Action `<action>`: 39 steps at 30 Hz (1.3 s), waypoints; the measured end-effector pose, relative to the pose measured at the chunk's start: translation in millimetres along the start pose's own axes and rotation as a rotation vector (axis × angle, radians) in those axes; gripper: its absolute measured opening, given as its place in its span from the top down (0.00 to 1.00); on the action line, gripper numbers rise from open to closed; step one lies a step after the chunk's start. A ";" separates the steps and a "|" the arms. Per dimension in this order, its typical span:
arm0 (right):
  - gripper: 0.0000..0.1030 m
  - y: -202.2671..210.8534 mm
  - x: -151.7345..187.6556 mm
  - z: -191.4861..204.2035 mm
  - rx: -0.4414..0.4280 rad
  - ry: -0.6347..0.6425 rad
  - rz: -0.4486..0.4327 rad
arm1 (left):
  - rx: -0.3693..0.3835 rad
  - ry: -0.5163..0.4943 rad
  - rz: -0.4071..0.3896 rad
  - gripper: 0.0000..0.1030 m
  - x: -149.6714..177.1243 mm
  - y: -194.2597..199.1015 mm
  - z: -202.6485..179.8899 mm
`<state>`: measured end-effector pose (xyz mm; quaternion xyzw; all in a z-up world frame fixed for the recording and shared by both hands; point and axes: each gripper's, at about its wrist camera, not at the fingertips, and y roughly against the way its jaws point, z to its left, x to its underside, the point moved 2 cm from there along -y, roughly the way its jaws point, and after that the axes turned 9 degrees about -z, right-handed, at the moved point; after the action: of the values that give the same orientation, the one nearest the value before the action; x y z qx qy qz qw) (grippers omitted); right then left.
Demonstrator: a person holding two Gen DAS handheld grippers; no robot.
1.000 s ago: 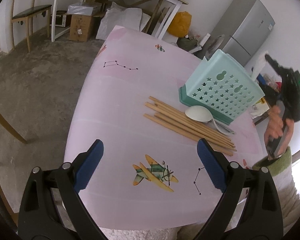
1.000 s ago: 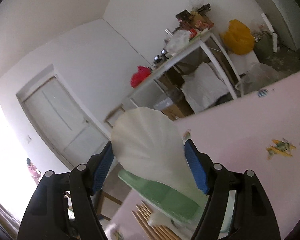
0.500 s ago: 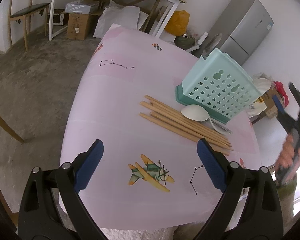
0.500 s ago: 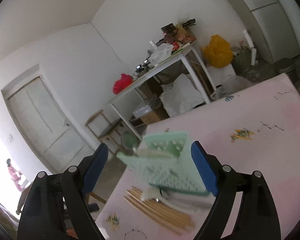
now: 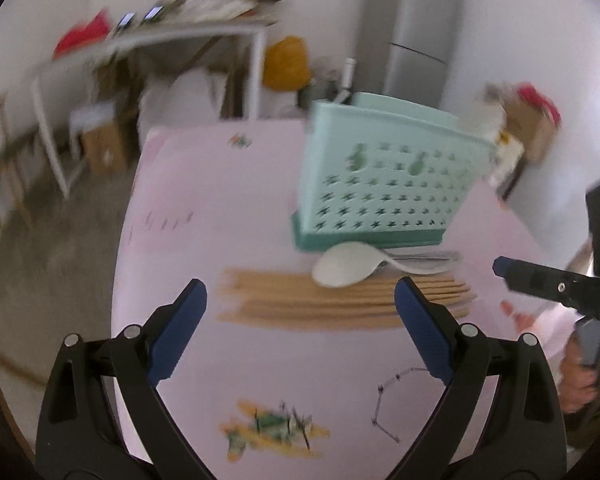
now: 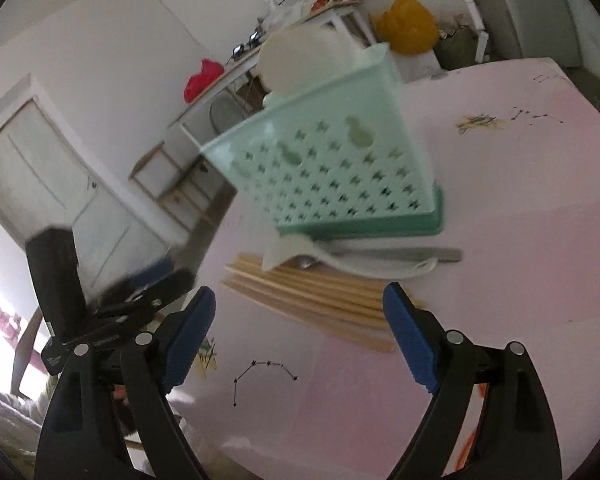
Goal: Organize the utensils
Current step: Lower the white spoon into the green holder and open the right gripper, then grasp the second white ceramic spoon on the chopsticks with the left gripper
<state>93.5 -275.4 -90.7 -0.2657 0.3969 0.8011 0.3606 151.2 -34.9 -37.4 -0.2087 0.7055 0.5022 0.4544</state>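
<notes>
A mint star-pierced utensil holder (image 5: 384,184) (image 6: 332,176) stands on the pink table (image 5: 220,200). A white rice paddle (image 6: 300,56) sticks up out of it. In front of the holder lie several wooden chopsticks (image 5: 340,300) (image 6: 312,296), with a white spoon (image 5: 348,268) (image 6: 340,264) and a metal utensil (image 6: 400,254) resting across them. My left gripper (image 5: 300,320) hovers open and empty just short of the chopsticks. My right gripper (image 6: 298,324) is also open and empty, near the chopsticks' other side, and shows at the right edge (image 5: 540,280) of the left wrist view.
A person's hand (image 5: 580,376) holds the right gripper's handle off the table's right edge. Behind the table are a grey fridge (image 5: 420,40), a yellow bag (image 5: 288,64) and a cluttered white bench (image 5: 160,36). The left gripper (image 6: 140,288) shows left in the right wrist view.
The white paddle that was between my right jaws now stands in the holder, and those jaws are wider. Both grippers have dropped closer to the chopsticks; the left view has rolled.
</notes>
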 end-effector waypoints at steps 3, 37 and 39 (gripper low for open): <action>0.19 0.6 -0.9 5.4 0.011 0.034 -0.006 | -0.004 -0.192 -0.005 0.22 1.3 -16.6 -28.2; 0.19 10.7 -10.3 -12.2 0.039 0.008 -0.040 | -0.143 -0.672 -0.050 0.98 23.4 -61.8 -77.6; 0.19 13.0 -10.4 -11.2 0.043 0.010 -0.045 | -0.146 -0.677 -0.074 0.98 23.0 -55.1 -79.5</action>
<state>91.0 -294.0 -83.6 -0.2707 0.4100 0.7827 0.3821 146.8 -125.1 -79.0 -0.0875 0.4690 0.5751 0.6645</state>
